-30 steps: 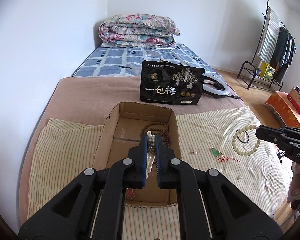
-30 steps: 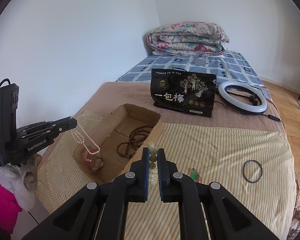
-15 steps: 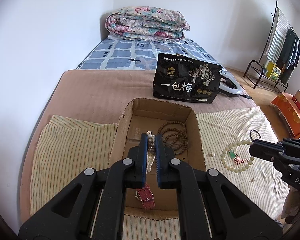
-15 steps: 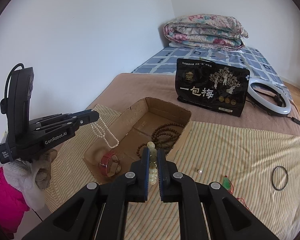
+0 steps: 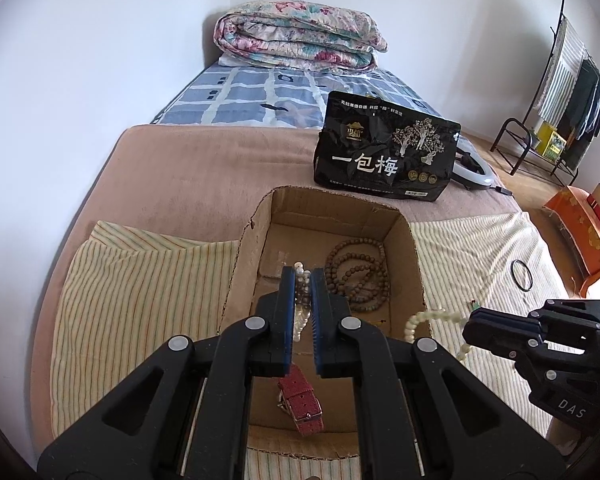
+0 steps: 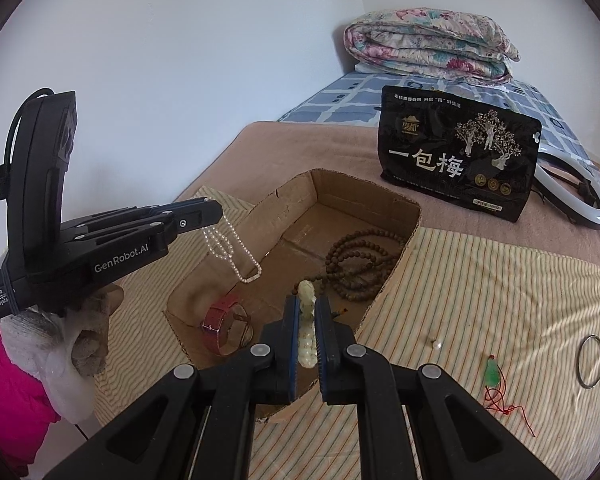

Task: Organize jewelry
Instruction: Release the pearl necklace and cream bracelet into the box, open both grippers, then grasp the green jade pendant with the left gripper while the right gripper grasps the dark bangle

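An open cardboard box (image 5: 414, 248) (image 6: 284, 204) sits on a striped cloth. It holds brown wooden beads (image 5: 358, 276) (image 6: 360, 256) and a red watch (image 5: 302, 400) (image 6: 224, 324). My left gripper (image 5: 302, 280) (image 6: 216, 210) is shut on a pearl necklace (image 5: 299, 312) (image 6: 232, 248) that hangs above the box's left side. My right gripper (image 6: 307, 304) (image 5: 468, 326) is shut on a pale green bead bracelet (image 6: 306, 328) (image 5: 424, 320) over the box's right wall.
On the cloth right of the box lie a green pendant on red cord (image 6: 494, 376), a loose pearl (image 6: 437, 345) and a black ring (image 6: 590, 361) (image 5: 521, 275). A black snack bag (image 5: 384, 152) (image 6: 456, 156) stands behind the box, beside a ring light (image 6: 576, 192).
Both grippers have moved toward the box with their jewelry. The bracelet has come from over the cloth to the box's right wall. The pearl necklace now hangs over the box.
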